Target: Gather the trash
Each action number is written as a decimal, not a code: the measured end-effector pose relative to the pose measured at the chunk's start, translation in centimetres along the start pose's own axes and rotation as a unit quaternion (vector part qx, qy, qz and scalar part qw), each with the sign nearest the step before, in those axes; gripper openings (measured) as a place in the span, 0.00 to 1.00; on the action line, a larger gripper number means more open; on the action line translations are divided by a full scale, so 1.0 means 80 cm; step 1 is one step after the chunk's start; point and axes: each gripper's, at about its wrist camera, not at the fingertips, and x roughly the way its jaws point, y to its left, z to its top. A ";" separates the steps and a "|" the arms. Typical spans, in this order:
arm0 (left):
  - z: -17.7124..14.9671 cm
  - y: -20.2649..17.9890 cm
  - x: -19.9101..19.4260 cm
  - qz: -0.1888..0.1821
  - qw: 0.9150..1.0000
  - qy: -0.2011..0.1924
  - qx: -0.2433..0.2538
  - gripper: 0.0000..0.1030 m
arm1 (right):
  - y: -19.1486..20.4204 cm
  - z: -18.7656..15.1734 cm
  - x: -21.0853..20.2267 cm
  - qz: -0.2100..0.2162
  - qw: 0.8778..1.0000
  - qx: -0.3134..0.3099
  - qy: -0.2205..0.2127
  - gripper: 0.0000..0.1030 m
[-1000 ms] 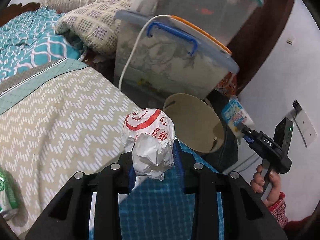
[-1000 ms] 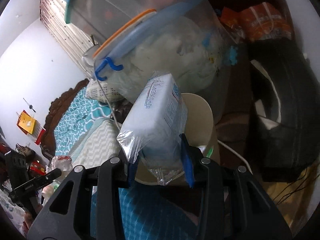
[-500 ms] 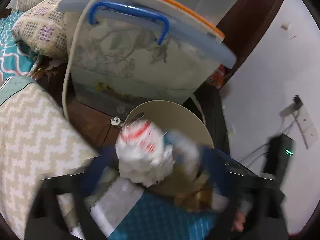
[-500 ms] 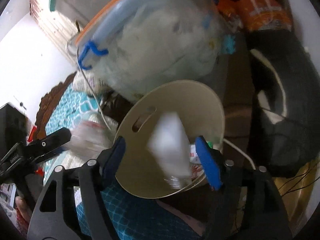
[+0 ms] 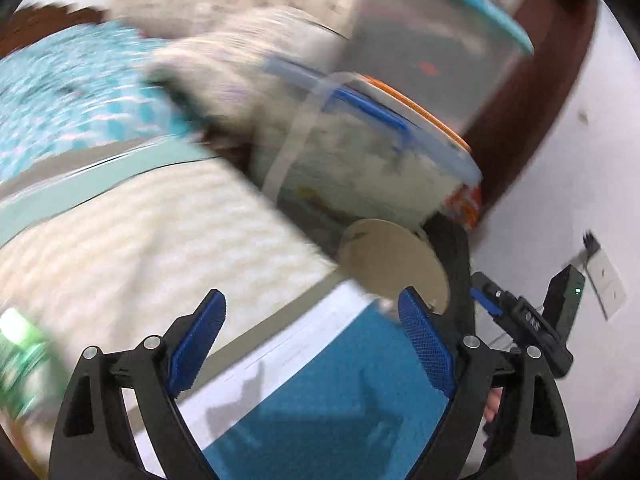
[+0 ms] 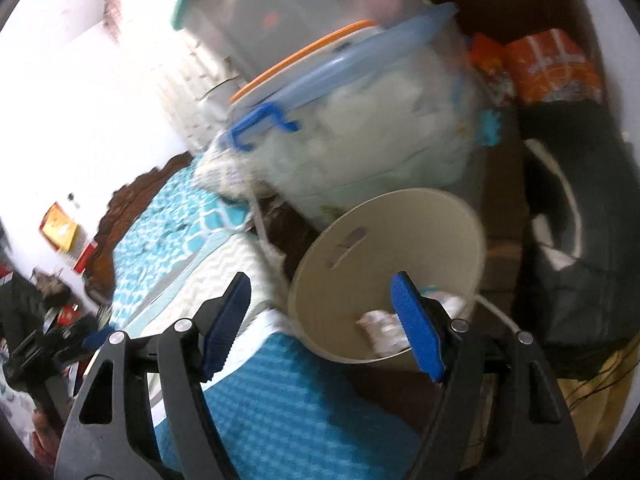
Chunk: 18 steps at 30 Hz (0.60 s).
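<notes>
A bed (image 5: 132,240) with a teal-and-white patterned cover and a dark carved wooden headboard (image 6: 128,204) stands against a brightly lit white wall (image 6: 80,120), with stacked clear storage boxes (image 6: 360,140) beside it.

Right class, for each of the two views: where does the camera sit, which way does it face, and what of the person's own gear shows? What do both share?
Left wrist: on the left gripper, looking down across the bed toward the bin; the right gripper shows at the right.
Right wrist: on the right gripper, looking into the bin; its open fingers frame it.
Shared: bin, bed, blue-handled storage box.
</notes>
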 end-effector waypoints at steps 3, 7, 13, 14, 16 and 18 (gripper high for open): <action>-0.051 0.072 -0.076 0.062 0.997 -0.004 -0.037 0.81 | 0.036 -0.018 0.014 0.026 0.999 -0.018 0.022 0.71; -0.109 0.153 -0.171 0.141 0.985 -0.010 -0.094 0.81 | 0.101 -0.049 0.040 0.069 0.994 -0.053 0.067 0.66; -0.181 0.268 -0.299 0.223 0.950 -0.060 -0.210 0.81 | 0.220 -0.111 0.078 0.151 0.971 -0.111 0.149 0.61; -0.187 0.281 -0.311 0.225 0.946 -0.069 -0.224 0.81 | 0.252 -0.131 0.085 0.170 0.962 -0.125 0.171 0.61; -0.196 0.305 -0.340 0.238 0.936 -0.092 -0.242 0.81 | 0.290 -0.162 0.093 0.194 0.950 -0.146 0.199 0.61; -0.197 0.317 -0.354 0.258 0.934 -0.101 -0.228 0.84 | 0.338 -0.202 0.105 0.224 0.929 -0.173 0.240 0.62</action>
